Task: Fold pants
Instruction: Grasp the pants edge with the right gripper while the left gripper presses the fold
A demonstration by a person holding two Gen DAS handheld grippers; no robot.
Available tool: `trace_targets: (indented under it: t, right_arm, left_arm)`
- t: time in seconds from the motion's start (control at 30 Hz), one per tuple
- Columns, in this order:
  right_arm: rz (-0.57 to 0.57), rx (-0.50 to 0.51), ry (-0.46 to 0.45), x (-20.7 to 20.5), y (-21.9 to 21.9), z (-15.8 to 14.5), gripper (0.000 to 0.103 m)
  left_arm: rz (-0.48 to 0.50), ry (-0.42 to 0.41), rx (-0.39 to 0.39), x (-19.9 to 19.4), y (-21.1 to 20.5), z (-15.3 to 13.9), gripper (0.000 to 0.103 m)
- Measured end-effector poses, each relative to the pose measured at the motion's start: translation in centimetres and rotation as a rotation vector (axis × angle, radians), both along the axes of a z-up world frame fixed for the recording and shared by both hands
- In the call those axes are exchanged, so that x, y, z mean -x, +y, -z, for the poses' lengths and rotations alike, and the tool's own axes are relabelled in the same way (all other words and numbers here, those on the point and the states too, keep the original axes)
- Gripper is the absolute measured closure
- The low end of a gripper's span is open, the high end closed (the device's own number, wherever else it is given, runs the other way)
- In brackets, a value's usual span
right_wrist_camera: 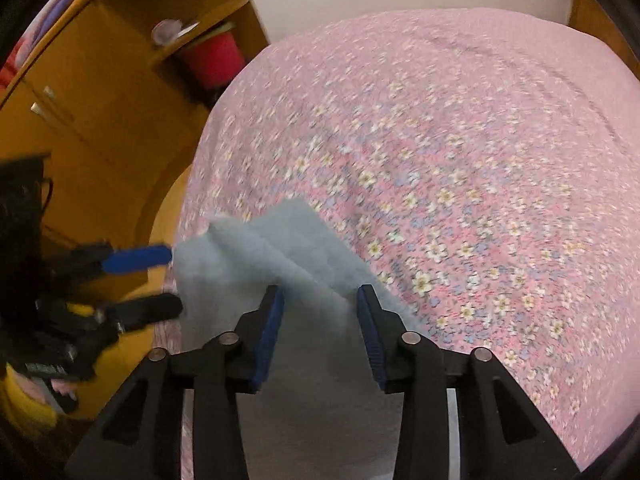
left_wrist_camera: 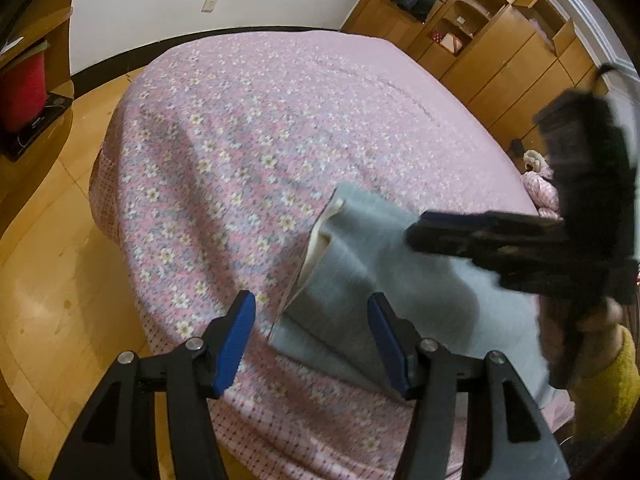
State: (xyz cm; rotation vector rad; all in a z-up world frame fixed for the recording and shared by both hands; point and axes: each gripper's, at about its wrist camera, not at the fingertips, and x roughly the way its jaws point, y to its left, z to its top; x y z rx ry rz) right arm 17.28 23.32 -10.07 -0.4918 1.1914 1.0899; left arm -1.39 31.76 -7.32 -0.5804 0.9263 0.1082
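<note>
Pants (left_wrist_camera: 384,264), soft light-grey fleece, lying folded near pink floral bedspread's (left_wrist_camera: 240,140) edge; likely limp, light, best pinched at hem corners. Left gripper (left_wrist_camera: 312,340) gaping empty; right gripper (right_wrist_camera: 320,332) standing narrowly parted, gripping nothing.

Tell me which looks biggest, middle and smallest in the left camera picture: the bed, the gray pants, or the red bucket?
1. Bed, it fills most of the picture.
2. Gray pants, lying on the bed near the camera, so nearness makes them look bigger.
3. Red bucket, far off and partly cut off at the edge, so it looks smallest.
</note>
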Motion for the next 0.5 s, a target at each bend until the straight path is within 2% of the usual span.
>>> trace_targets:
  t: [0.03, 0.07, 0.27, 0.4, 0.5]
  right_arm:
    - [-0.017, -0.011, -0.02, 0.3, -0.2, -0.1, 0.088]
    - [-0.026, -0.02, -0.036, 0.7, -0.4, -0.2, 0.094]
    - [-0.127, -0.091, -0.15, 6.3, -4.1, -3.0, 0.096]
    - [-0.221, -0.037, -0.187, 9.2, -5.3, -1.9, 0.094]
    - [-0.229, -0.038, -0.192, 9.9, -6.4, -1.5, 0.086]
  left_arm:
    - [-0.002, -0.004, -0.001, -0.1, 0.0, -0.1, 0.042]
    - [-0.004, -0.007, -0.004, -0.3, 0.0, -0.2, 0.042]
    - [-0.016, 0.005, -0.015, -0.5, -0.1, -0.3, 0.042]
    - [-0.023, 0.0, -0.019, -0.3, 0.0, -0.7, 0.042]
    - [-0.022, -0.023, -0.011, -0.1, -0.1, -1.3, 0.042]
